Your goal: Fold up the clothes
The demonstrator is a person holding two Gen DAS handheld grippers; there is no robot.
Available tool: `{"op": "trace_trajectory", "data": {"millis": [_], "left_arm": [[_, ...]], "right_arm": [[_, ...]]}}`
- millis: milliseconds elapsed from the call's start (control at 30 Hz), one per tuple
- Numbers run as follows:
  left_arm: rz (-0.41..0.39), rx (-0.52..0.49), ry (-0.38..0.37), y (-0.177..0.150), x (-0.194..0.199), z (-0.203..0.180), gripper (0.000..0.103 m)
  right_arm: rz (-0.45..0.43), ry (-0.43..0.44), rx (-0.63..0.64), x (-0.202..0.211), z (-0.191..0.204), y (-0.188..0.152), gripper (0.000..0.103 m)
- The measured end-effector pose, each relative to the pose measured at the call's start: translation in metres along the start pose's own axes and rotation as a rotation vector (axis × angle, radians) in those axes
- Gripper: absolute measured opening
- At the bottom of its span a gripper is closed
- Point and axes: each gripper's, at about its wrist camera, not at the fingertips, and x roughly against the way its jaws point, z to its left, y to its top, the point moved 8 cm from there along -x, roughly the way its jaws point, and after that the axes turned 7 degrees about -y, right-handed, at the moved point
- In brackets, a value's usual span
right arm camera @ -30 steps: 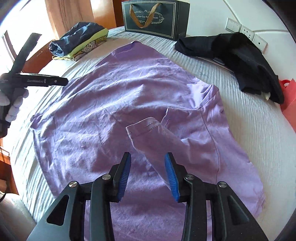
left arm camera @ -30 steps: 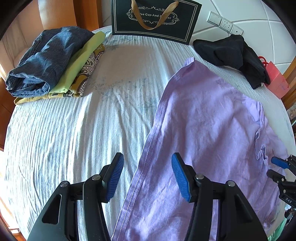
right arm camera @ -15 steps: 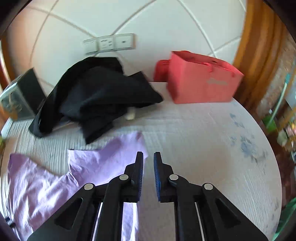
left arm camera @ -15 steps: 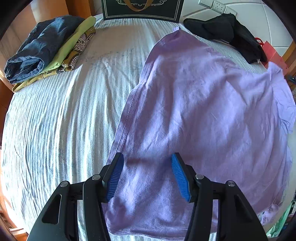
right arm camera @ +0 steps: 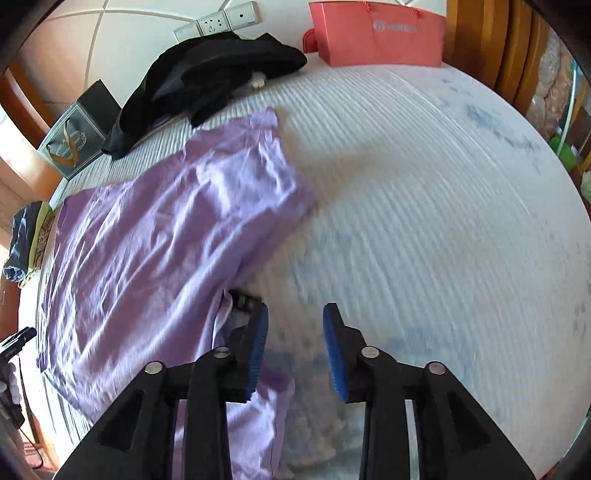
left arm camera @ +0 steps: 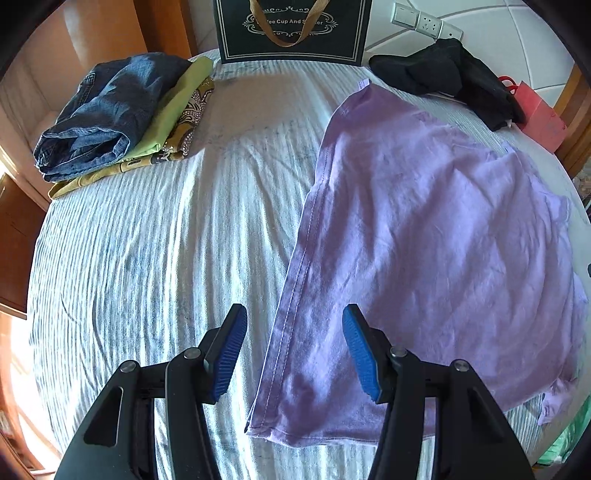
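A purple shirt lies spread on the white striped bed; it also shows in the right wrist view. My left gripper is open and empty, hovering over the shirt's hemmed left edge near its bottom corner. My right gripper is open and empty at the shirt's right side. Its left finger sits at the edge of the purple cloth, and the right finger is over bare bed. The view is blurred by motion.
A folded pile of jeans and green and patterned clothes lies at the far left of the bed. A black garment lies at the far side, with a dark gift bag and a red bag beside it.
My right gripper, shut half a second ago, has opened and swung back over the shirt's right side. The shirt now lies flatter. My left gripper has shifted to the shirt's left hem.
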Motion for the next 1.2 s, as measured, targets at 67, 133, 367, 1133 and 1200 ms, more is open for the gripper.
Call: {"op": "trace_trajectory", "data": {"millis": [67, 133, 367, 1133, 1200], "left_arm": [[0.011, -0.02, -0.022, -0.008, -0.003, 0.0, 0.055], [0.029, -0.038, -0.04, -0.016, -0.008, -0.002, 0.055], [0.057, -0.103, -0.029, -0.041, -0.014, -0.014, 0.055], [-0.018, -0.097, -0.059, -0.073, 0.031, 0.001, 0.064], [-0.018, -0.125, -0.058, -0.079, 0.032, 0.005, 0.064]], "right_arm": [[0.016, 0.017, -0.036, 0.004, -0.001, -0.026, 0.039], [0.035, 0.029, -0.072, 0.004, 0.0, -0.042, 0.039], [0.042, -0.022, -0.201, -0.005, 0.002, -0.053, 0.003], [0.04, 0.12, -0.189, 0.062, 0.026, -0.191, 0.047], [0.053, 0.113, -0.183, 0.057, 0.03, -0.201, 0.047]]}}
